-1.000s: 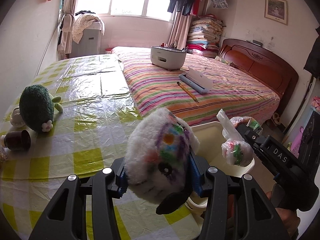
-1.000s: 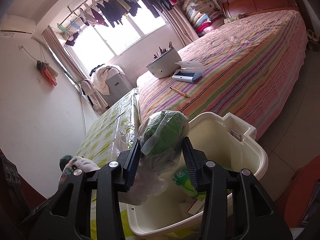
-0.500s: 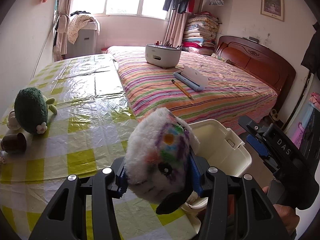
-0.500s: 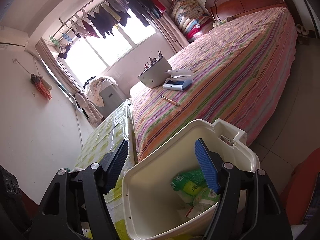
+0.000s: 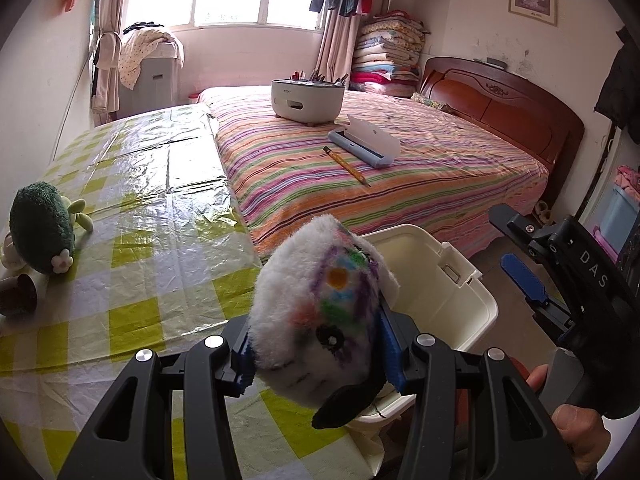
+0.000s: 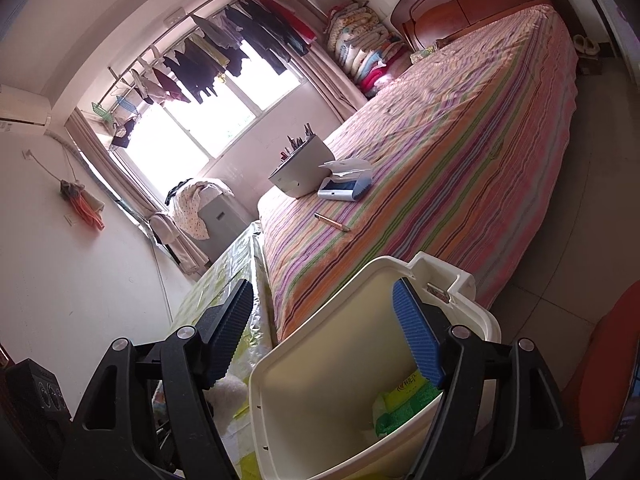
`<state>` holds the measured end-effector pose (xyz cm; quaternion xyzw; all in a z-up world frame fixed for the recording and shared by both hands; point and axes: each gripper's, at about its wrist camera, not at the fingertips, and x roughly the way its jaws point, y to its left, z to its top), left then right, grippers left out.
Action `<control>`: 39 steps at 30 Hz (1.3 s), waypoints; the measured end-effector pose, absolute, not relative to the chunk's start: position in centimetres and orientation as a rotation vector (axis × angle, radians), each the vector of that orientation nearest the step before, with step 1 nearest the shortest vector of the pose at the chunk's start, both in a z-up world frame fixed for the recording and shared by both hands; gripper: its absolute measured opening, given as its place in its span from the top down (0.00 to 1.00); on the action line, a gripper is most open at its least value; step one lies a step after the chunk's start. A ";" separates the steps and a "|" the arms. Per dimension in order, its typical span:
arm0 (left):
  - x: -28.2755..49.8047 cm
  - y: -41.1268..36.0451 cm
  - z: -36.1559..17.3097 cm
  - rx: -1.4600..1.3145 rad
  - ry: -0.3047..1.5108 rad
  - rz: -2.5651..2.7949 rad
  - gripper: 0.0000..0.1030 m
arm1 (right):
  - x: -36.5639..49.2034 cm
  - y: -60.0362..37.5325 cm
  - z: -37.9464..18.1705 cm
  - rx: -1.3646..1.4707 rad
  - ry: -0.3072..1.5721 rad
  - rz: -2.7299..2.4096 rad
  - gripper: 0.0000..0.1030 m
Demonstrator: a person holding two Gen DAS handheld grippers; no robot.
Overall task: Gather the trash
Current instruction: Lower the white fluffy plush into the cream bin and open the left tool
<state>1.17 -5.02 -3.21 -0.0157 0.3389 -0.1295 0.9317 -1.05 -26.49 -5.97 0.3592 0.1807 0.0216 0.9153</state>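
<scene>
My left gripper (image 5: 316, 344) was clamped on a white plush toy (image 5: 320, 316) scribbled with coloured marks, its black ear hanging below the pads. That gripper pointed downward past the near edge of the desk (image 5: 132, 240), which was covered in a yellow-green checked plastic cloth, and the toy hung right at the rim of the cream trash bin (image 5: 452, 280) standing at about 4 o'clock from the desk's corner.

My right gripper (image 6: 320, 332) stood with its jaws wide apart and nothing between them; they had just been opening. It was rolled to one side and tilted only a little downward, over the mouth of the bin (image 6: 360, 364). Inside the bin, at about 5 o'clock in the right wrist view, lay a green packet (image 6: 404, 396). In the left wrist view the right gripper (image 5: 520, 264) came in from 3 o'clock, with my hand (image 5: 576, 424) wrapped around its handle at the lower right.

Still on the desk, at 9 o'clock in the left wrist view, lay a dark green plush toy (image 5: 40, 228) and, just beside it, a small brown bottle (image 5: 18, 294). On the striped bed (image 5: 380, 168) beyond sat a pencil (image 5: 346, 166).
</scene>
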 end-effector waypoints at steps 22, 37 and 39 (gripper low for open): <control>2.7 -8.6 -3.5 0.028 0.717 -0.311 0.49 | -1.1 -28.0 -6.5 0.809 0.356 0.031 0.28; 2.4 -8.7 -3.5 0.060 0.720 -0.294 0.26 | -1.1 -27.8 -6.5 0.803 0.364 0.036 0.28; 2.2 -8.6 -3.3 0.068 0.712 -0.289 0.25 | -1.0 -27.7 -6.5 0.800 0.367 0.037 0.28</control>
